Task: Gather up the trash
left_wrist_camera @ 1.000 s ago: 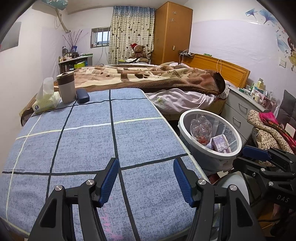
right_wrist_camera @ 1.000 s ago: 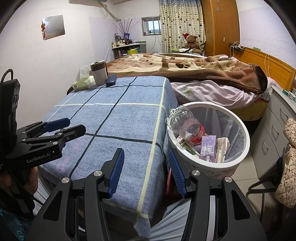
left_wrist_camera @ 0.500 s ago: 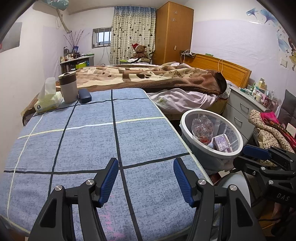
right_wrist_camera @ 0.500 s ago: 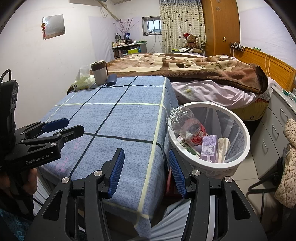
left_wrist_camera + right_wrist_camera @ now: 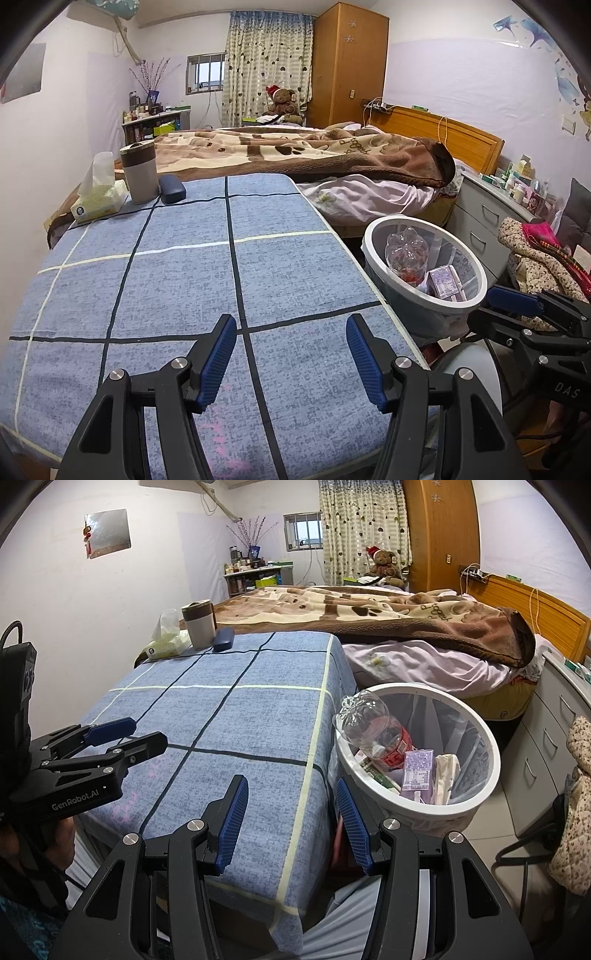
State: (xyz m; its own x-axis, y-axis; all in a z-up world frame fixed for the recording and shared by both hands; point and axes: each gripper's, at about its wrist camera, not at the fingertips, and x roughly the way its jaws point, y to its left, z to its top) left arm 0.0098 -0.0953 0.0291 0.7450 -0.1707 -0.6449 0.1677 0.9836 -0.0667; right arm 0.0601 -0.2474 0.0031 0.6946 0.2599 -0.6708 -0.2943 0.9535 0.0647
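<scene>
Both grippers hover with jaws apart and nothing between them.

Left gripper (image 5: pixel 291 354) is over the blue checked tablecloth (image 5: pixel 177 280); right gripper (image 5: pixel 288 812) is at the table's corner. Just right of the table, the white bin (image 5: pixel 476 786) holds a crushed plastic bottle (image 5: pixel 373 734), a purple carton (image 5: pixel 417 771) and crumpled paper (image 5: pixel 447 775).

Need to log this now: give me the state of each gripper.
Left gripper: open, nothing between its fingers, over the blue cloth.
Right gripper: open, empty, beside the trash bin.
</scene>
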